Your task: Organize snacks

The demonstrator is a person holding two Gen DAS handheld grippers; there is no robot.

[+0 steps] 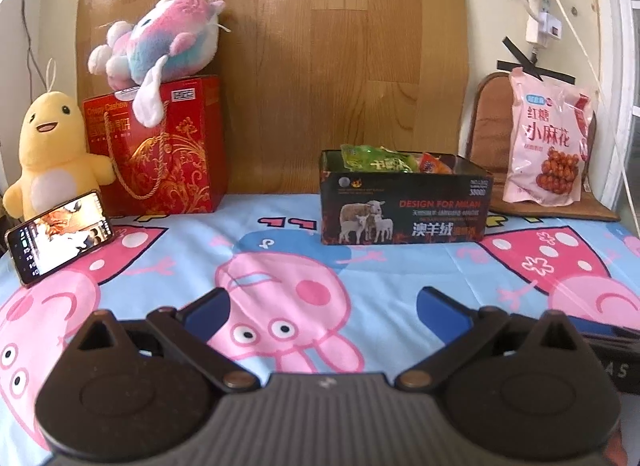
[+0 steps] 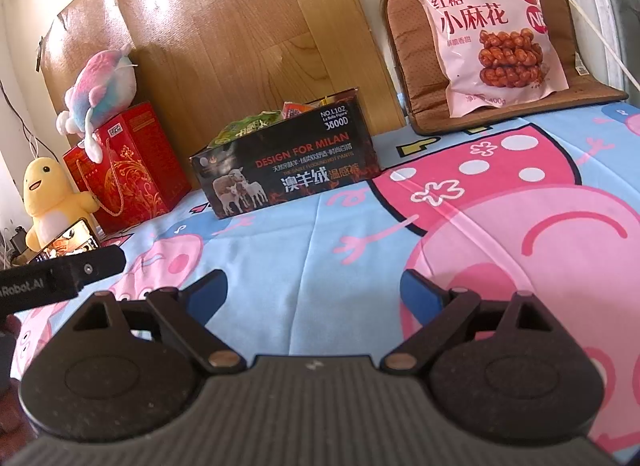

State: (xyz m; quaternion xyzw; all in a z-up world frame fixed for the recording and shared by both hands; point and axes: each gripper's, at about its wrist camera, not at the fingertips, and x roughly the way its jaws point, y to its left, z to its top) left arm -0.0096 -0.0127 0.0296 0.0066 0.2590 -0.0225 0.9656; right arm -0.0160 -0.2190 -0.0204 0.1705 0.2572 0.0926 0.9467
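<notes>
**Open cloth in front, snacks along the back edge**

Blue cartoon-pig cloth (image 1: 400, 278) covers the whole surface ahead of you, and the stretch between both grippers and the back row lies bare. Your left gripper (image 1: 322, 306) hangs above it with its blue pads spread wide, nothing between them. Your right gripper (image 2: 314, 292) is likewise released and empty; the black bar at its 9 o'clock is part of your other tool.

Wood-grain panel (image 1: 340, 45) closes off the far edge. From the left wrist view, the black box (image 1: 404, 209) sits at 12 to 1 o'clock, open-topped, printed with sheep, with a green packet (image 1: 376, 159) and an orange packet (image 1: 432, 163) showing above its rim. At 2 o'clock the pink snack bag (image 1: 546, 137) leans upright against a brown cushion (image 1: 490, 121), well apart from the box; it is sealed, with a picture of fried dough twists.

At 10 o'clock stands a red gift bag (image 1: 160, 153) with a pastel plush (image 1: 160, 41) on top. Beside it are a yellow plush (image 1: 54, 145) and a lit phone (image 1: 60, 236).
</notes>
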